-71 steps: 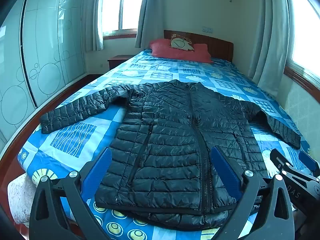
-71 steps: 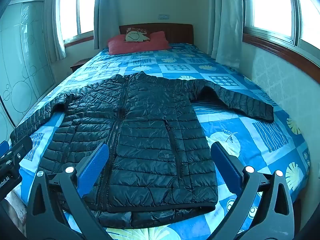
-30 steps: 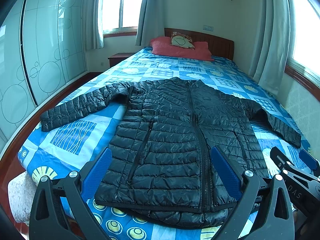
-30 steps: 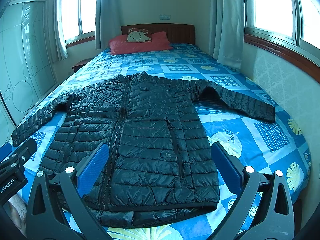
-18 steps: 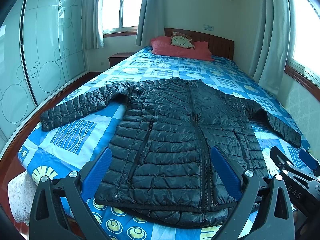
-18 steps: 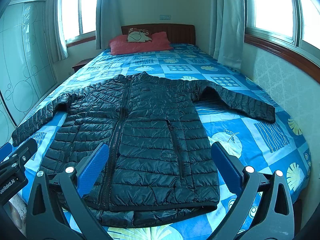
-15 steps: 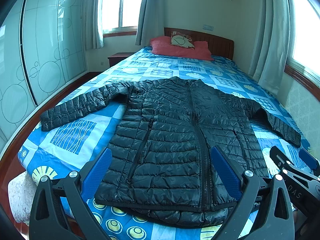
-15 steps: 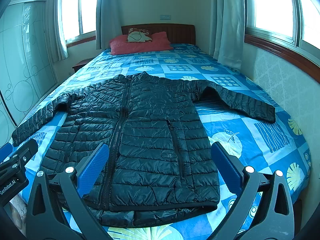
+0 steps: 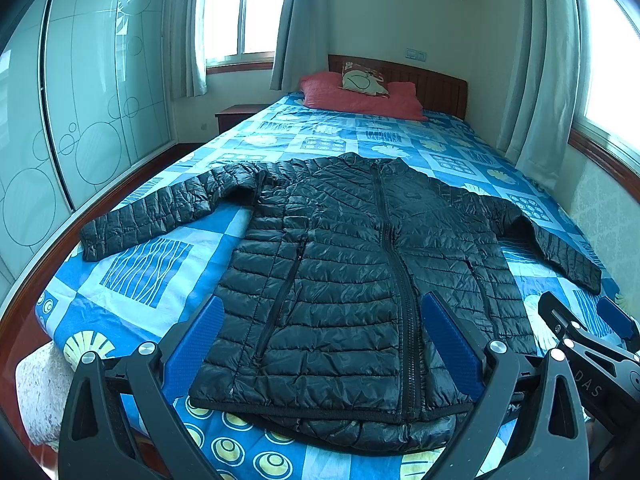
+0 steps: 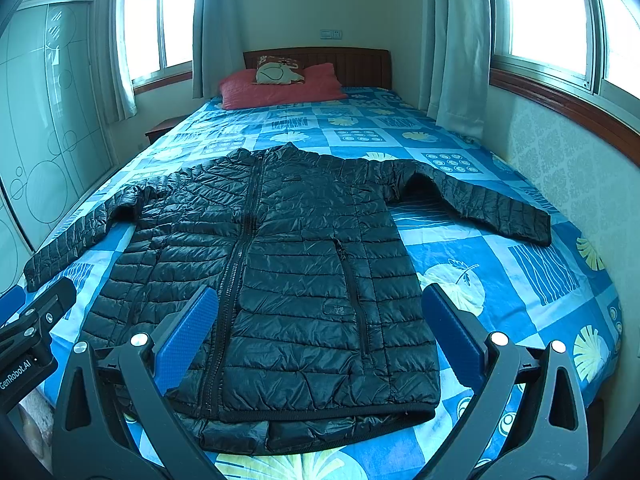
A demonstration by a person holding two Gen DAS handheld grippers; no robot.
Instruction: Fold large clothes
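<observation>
A black quilted puffer jacket [image 9: 352,272] lies flat and zipped, front up, on the blue patterned bed [image 9: 144,264], with both sleeves spread out to the sides. It also shows in the right wrist view [image 10: 292,264]. Its hem is nearest me, at the foot of the bed. My left gripper [image 9: 322,340] is open and empty, held above the hem. My right gripper [image 10: 318,328] is open and empty, also above the hem. The right gripper's body shows at the lower right of the left wrist view [image 9: 588,356].
A red pillow [image 9: 360,98] and a small cushion [image 9: 362,80] lie by the wooden headboard. A glass-front wardrobe [image 9: 80,112] runs along the left. Curtains and windows line the right wall [image 10: 560,92]. A nightstand [image 9: 236,114] stands at the far left.
Both grippers have drifted only slightly; the view sits a touch higher than 2.4 s ago. The jacket has not moved and both grippers stay open.
</observation>
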